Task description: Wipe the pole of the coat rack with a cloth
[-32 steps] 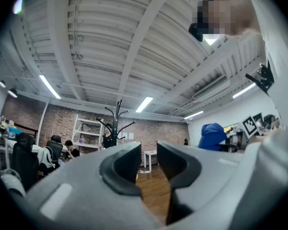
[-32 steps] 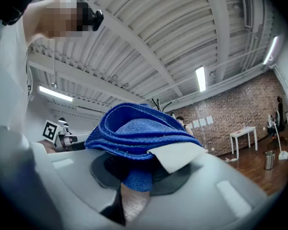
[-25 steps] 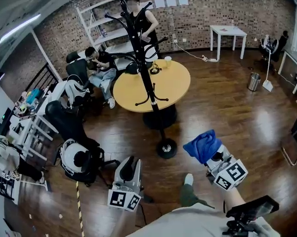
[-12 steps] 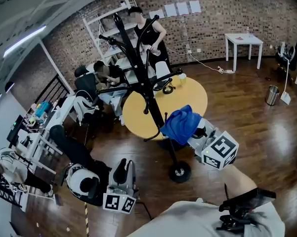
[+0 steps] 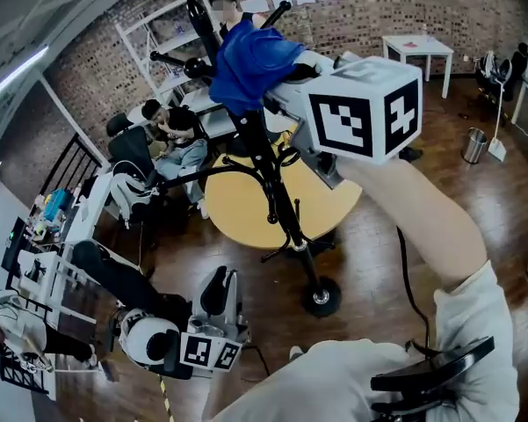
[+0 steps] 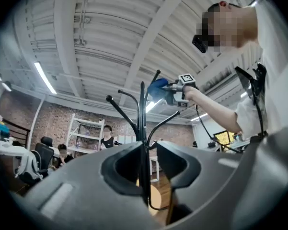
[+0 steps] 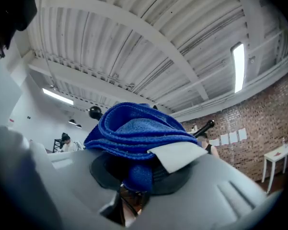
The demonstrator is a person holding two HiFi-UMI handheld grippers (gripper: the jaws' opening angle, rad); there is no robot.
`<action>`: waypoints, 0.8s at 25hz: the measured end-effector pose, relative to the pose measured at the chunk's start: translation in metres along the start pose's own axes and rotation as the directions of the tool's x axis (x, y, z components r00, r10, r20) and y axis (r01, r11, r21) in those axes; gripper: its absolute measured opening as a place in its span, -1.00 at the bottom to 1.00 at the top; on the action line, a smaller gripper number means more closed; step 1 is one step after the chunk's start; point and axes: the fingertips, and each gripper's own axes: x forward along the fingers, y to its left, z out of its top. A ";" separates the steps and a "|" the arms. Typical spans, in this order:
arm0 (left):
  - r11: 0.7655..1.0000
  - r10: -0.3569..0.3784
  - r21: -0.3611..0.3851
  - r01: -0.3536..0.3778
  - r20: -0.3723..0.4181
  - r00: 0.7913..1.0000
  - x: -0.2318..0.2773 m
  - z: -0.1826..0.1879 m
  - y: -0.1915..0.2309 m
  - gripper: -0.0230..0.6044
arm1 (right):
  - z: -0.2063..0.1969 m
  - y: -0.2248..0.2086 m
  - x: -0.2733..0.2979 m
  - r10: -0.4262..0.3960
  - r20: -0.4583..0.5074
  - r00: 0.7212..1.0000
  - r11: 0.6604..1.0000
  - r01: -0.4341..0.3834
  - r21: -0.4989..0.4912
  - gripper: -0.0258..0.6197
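You are raising the right gripper (image 5: 277,90) from down by the rack's base to the top of the coat rack, its jaws clamping the bunched blue cloth (image 5: 246,55). The cloth is sitting against the upper end of the black pole (image 5: 281,200), among the hooks. Your left gripper (image 5: 221,290) is hanging low near the floor, jaws slightly apart and holding nothing. The rack is standing just in front of the round yellow table (image 5: 233,209).

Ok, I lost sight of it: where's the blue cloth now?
The blue terry cloth is upper centre in the head view, clamped in the right tool, up by the top of the black metal coat rack pole among its hooks.
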 end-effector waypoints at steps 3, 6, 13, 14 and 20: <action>0.998 -0.057 0.015 0.056 0.023 0.998 0.009 0.008 0.013 -0.64 | -0.013 -0.009 0.008 -0.066 -0.047 0.997 0.998 0.067 -0.001 -0.64; 0.997 -0.075 -0.001 0.075 0.038 0.996 0.010 0.008 0.032 -0.65 | -0.057 -0.013 0.005 -0.134 -0.131 0.982 0.991 0.135 0.003 -0.64; 0.978 -0.192 -0.074 0.195 0.052 0.980 0.029 -0.007 0.050 -0.71 | -0.189 -0.003 0.001 -0.222 -0.370 0.902 0.970 0.242 0.008 -0.64; 0.974 -0.210 -0.075 0.214 0.058 0.976 0.030 -0.005 0.049 -0.71 | -0.199 -0.004 0.000 -0.232 -0.371 0.899 0.966 0.257 0.019 -0.64; 0.959 -0.266 -0.078 0.272 0.080 0.961 0.033 -0.002 0.062 -0.71 | -0.154 0.031 -0.002 -0.229 -0.206 0.951 0.970 0.240 0.031 -0.64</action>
